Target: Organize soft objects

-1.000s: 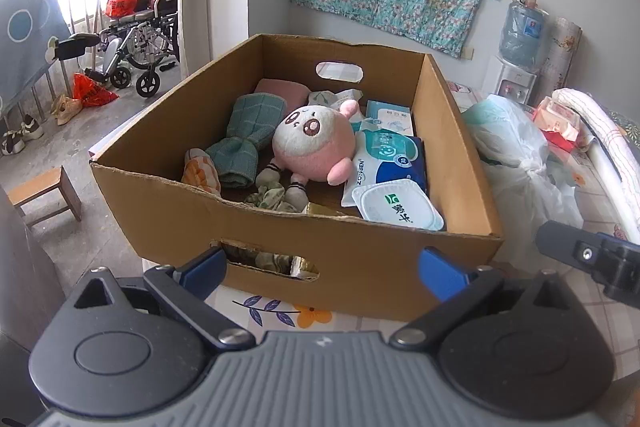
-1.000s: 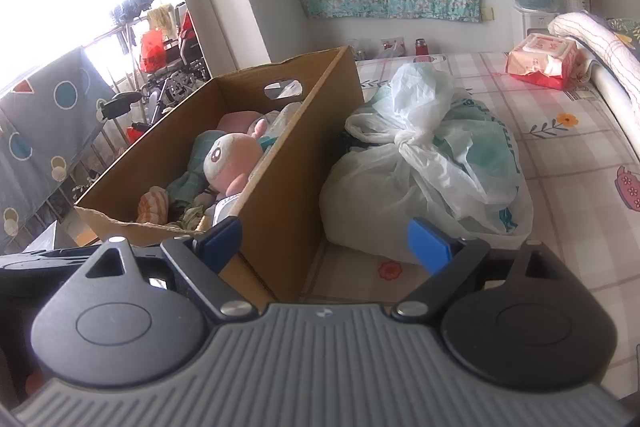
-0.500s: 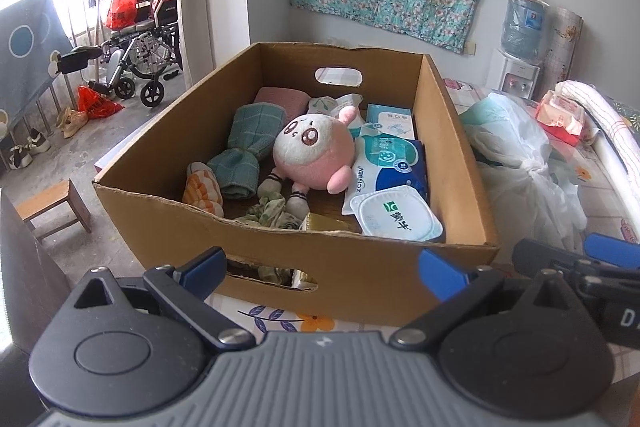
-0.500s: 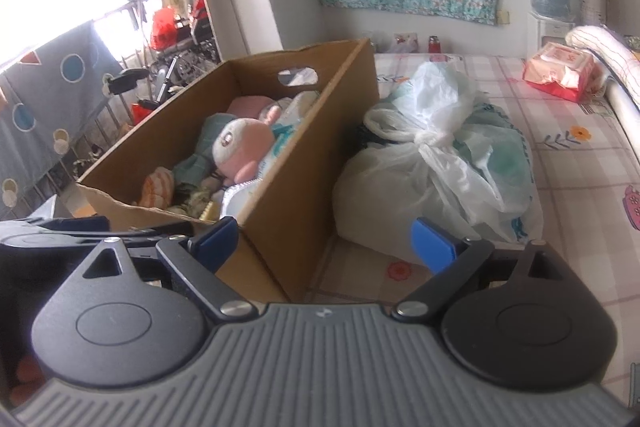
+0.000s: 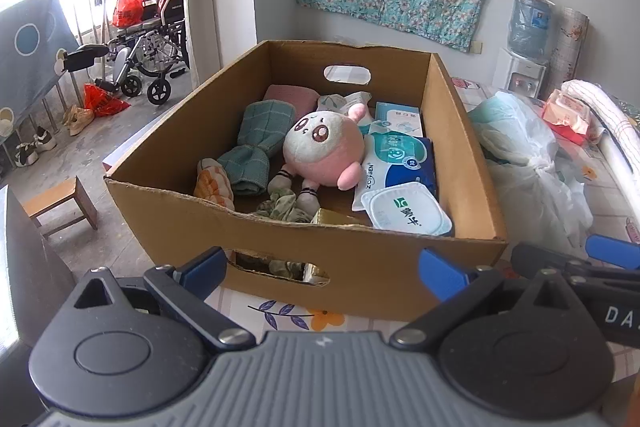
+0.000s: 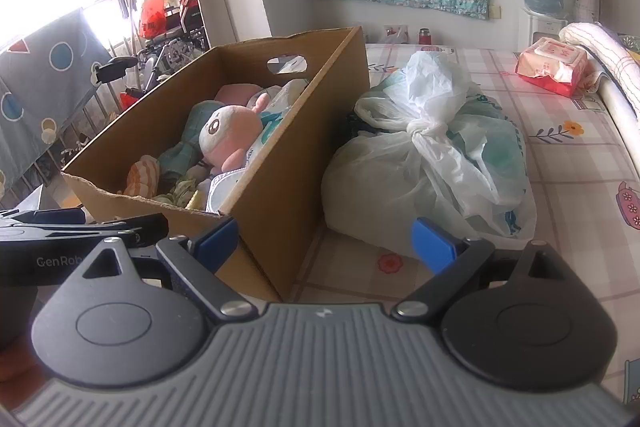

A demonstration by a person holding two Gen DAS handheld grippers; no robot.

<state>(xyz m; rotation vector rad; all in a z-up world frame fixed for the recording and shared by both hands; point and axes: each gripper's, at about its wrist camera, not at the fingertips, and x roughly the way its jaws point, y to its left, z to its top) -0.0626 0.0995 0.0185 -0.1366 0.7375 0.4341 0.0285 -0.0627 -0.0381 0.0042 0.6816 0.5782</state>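
Observation:
A cardboard box (image 5: 360,259) stands on the patterned tabletop. Inside lie a pink plush toy (image 5: 324,151), a folded green cloth (image 5: 256,147), a pink cloth (image 5: 288,95), an orange striped soft item (image 5: 212,185), wet-wipe packs (image 5: 400,163) and a white tub lid (image 5: 406,213). My left gripper (image 5: 322,267) hangs open just in front of the box's near wall, holding nothing. My right gripper (image 6: 324,239) is open too, near the box's corner (image 6: 280,227) and a tied white plastic bag (image 6: 432,163). The plush toy (image 6: 228,135) shows in the right wrist view as well.
A red tissue pack (image 6: 552,67) and a rolled white blanket (image 6: 604,47) lie at the far right. A water dispenser (image 5: 524,43) stands by the wall. Left of the table are a wooden stool (image 5: 60,203) and a wheelchair (image 5: 152,47) on the floor.
Both grippers have drawn back and risen a little, so the box sits slightly farther off. The right gripper now shows at the right edge of the left wrist view. Nothing in the box moved.

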